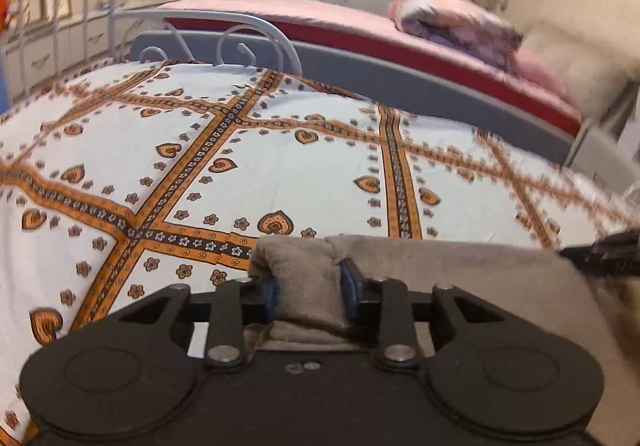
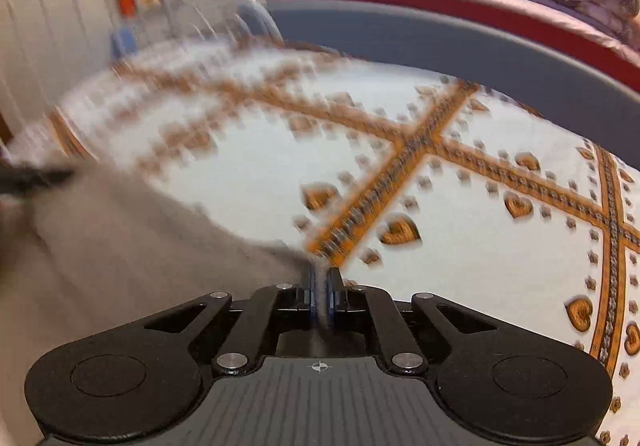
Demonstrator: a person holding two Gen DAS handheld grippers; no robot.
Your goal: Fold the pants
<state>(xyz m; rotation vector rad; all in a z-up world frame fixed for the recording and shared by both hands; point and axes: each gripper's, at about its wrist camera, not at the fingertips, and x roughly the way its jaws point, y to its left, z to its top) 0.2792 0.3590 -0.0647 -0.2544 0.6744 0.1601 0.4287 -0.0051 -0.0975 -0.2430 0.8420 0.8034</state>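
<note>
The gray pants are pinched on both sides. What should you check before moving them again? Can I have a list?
1. Left hand-held gripper has the gray pants: ok, a thick fold sits between its blue pads.
2. Right hand-held gripper has the pants: ok, shut on a thin edge.
3. Cloth between the two grippers is smooth: cannot tell, the right view is blurred.
4. Bedspread ahead has room for laying the pants down: ok, only the patterned cover shows there.
5. Pant legs lined up: cannot tell, most of the pants lie outside both views.
</note>
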